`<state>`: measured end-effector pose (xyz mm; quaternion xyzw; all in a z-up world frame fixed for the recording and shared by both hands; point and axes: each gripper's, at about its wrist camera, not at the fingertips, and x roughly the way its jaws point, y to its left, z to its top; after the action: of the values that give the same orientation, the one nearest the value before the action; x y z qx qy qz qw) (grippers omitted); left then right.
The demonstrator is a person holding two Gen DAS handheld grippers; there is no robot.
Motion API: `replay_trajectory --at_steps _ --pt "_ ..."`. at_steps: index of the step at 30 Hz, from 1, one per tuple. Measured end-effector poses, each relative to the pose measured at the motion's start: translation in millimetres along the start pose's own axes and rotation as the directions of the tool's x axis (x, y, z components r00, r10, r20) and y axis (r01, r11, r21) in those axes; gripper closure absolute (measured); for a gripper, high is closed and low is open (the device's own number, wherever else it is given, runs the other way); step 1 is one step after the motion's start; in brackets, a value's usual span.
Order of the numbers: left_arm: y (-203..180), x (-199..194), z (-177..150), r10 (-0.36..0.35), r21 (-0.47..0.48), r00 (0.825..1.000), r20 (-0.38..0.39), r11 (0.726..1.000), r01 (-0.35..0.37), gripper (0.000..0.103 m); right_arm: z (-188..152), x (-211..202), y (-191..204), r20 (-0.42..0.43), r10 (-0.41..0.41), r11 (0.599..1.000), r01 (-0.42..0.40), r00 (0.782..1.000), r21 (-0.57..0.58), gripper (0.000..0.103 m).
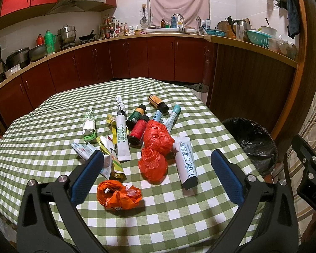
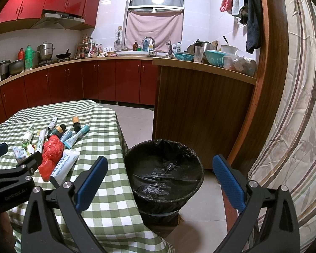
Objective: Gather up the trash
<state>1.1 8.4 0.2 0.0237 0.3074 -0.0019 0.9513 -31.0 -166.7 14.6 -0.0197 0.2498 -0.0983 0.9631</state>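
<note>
Here, both tongs gape, holding nothing: left gripper (image 1: pixel 158 176) above the crumpled orange plastic bag (image 1: pixel 118 197) on the green checked tablecloth (image 1: pixel 42 126); right gripper (image 2: pixel 160 181) over the black-lined round bin (image 2: pixel 164 175). Risk: thin film may slip from the pads, dropping short of the bin.

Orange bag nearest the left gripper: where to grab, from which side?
Grip the orange bag across its crumpled middle, from above. It is a soft, loose wad lying flat on the table, clear of the tubes, and the open left gripper sits just behind it.
</note>
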Motion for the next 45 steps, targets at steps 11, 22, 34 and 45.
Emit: replay_trajectory --at_steps 11,22,34,45 --pt "18 3 -4 0.045 0.016 0.999 -0.022 0.999 -0.044 0.005 3 3 8 -0.024 0.063 0.998 -0.063 0.998 -0.008 0.006" --pt "77 3 -14 0.141 -0.001 0.989 -0.041 0.990 -0.141 0.017 1 14 58 -0.056 0.180 0.982 -0.183 0.982 -0.056 0.006" --pt "128 14 -26 0.196 -0.051 0.977 -0.087 0.978 -0.201 0.024 -4 34 128 -0.136 0.257 0.952 -0.275 0.957 -0.136 0.042" --pt "133 17 -30 0.165 -0.072 0.980 -0.110 0.982 -0.174 0.024 -17 64 137 -0.261 0.277 0.941 -0.316 0.925 -0.119 0.075"
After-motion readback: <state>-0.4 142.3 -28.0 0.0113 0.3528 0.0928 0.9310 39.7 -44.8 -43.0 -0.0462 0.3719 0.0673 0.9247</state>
